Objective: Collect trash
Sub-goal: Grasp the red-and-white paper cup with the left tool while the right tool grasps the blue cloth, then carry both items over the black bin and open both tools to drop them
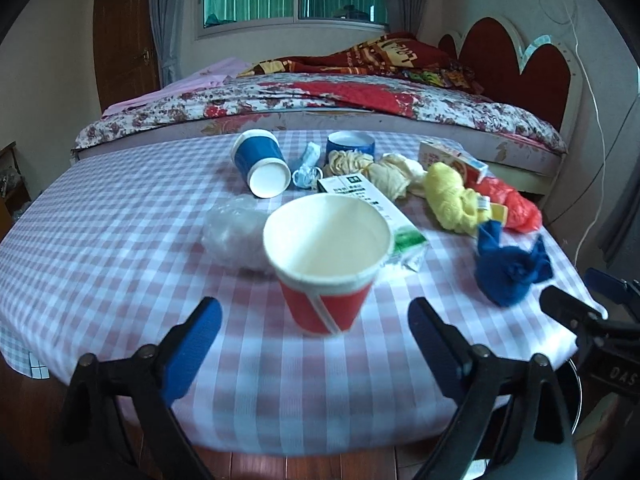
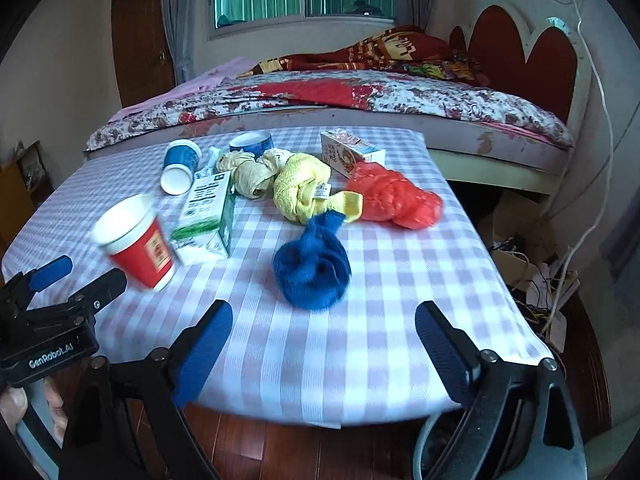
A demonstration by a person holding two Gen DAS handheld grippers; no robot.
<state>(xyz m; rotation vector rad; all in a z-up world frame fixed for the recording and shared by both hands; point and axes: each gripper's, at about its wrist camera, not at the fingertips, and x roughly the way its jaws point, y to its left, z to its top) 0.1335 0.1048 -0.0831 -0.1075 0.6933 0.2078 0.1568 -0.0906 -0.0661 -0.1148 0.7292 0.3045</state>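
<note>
While both tongs, left [image 1: 314, 312] and right [image 2: 324, 320], gape empty, we straddle the red cup [image 1: 326, 268] squarely and pinch gently.

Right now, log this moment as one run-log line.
left gripper: open, lined up on upright red paper cup, not touching | right gripper: open, short of blue cloth | trash on table: uncollected

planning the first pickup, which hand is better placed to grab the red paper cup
Left. The red paper cup stands upright straight ahead of the open left gripper, lined up between its fingers. The open right gripper faces the blue cloth instead.
</note>
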